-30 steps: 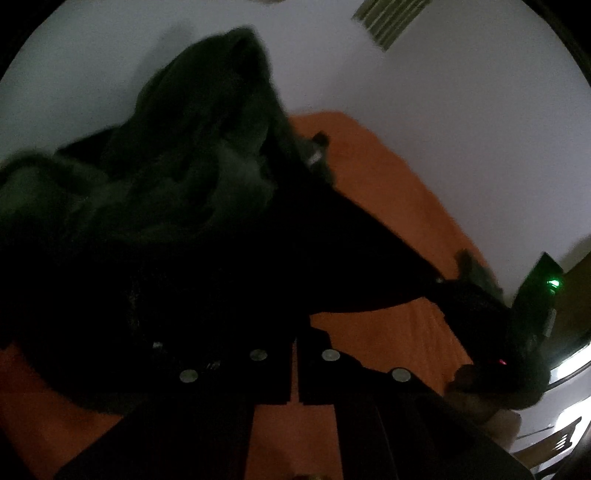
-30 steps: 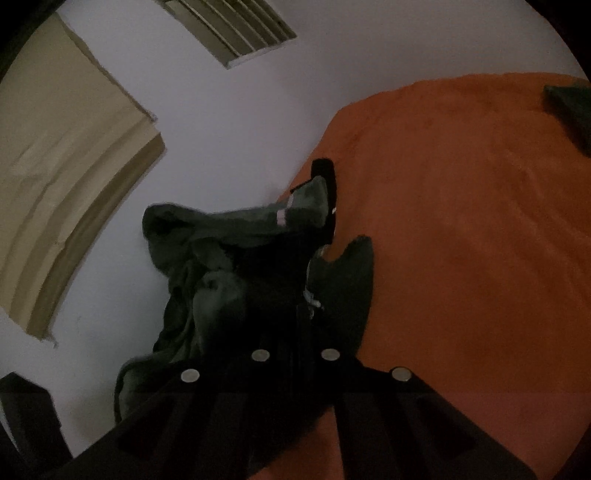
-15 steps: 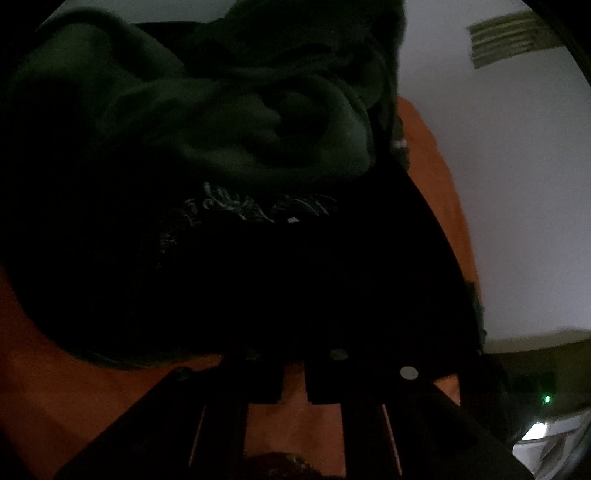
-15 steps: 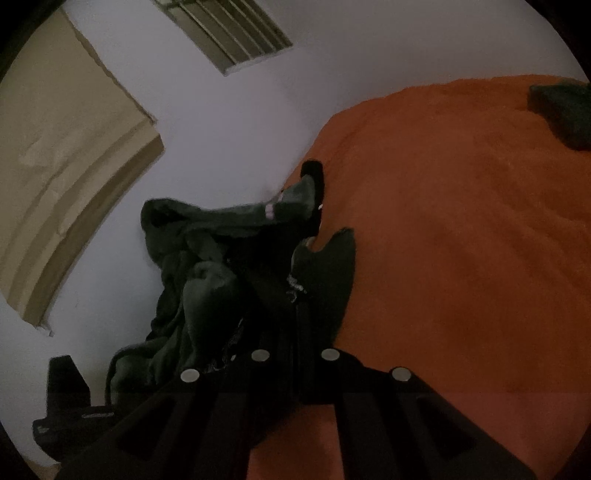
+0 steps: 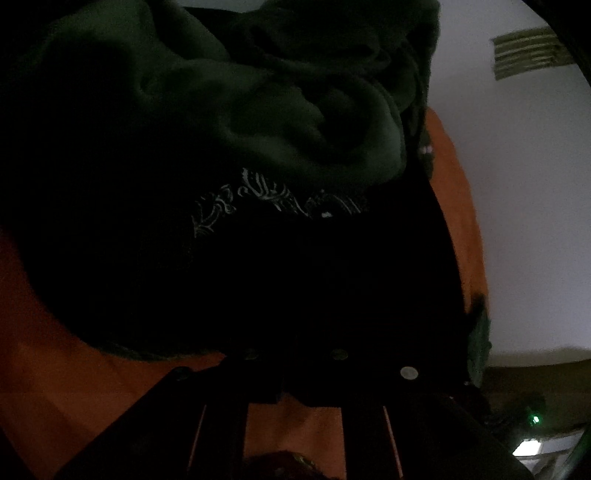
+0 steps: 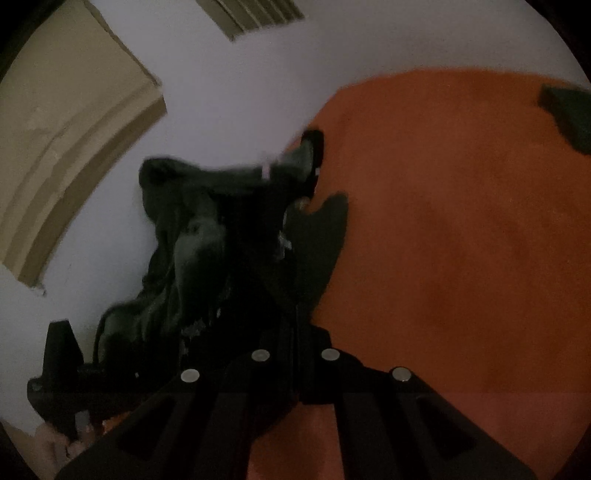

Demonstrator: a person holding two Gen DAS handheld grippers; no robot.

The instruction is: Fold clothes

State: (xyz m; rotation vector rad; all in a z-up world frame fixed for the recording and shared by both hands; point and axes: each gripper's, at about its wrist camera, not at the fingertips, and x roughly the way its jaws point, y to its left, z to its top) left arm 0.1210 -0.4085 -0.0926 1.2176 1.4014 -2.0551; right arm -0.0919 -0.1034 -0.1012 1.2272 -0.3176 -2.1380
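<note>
Two grippers, both mine, both on dark cloth over the orange bed (image 6: pixel 461 258).

Left gripper (image 5: pixel 291 380): its view is v. dark. A black garment (image 5: pixel 295 288) with a pale print across it fills the mid frame and drapes right down onto my fingers, covering the tips. Jaws look drawn close together w/ only a thin gap, cloth running into them; looks like a pinch on the black garment, though the tips themselves are hidden. Above it sits a bunched green garment (image 5: pixel 258 110), piled on top of the black one, touching it. Orange bed shows at left and below the jaws. White wall (image 5: pixel 517 184) at right w/ a vent (image 5: pixel 528 51) near the top. Small green light (image 5: pixel 535 419) low right.

Right gripper (image 6: pixel 295 354): jaws closed tight, dark cloth rising straight out from between them, so I'm clamped on the black garment's edge (image 6: pixel 314 251). The cloth hangs up and away from the tips, toward the left of centre; the green garment (image 6: pixel 192 240) is bunched beyond it, blurred, against the wall (image 6: pixel 240 92). The left gripper's body (image 6: pixel 59 362) shows low left, beside the cloth, w/ a bit of hand (image 6: pixel 55 439) under it. Bed spreads wide to the right of my jaws. Another dark cloth (image 6: pixel 569 110) lies at the far right edge, well apart. Vent (image 6: pixel 255 14) up top, beige panel (image 6: pixel 62 129) at left.
</note>
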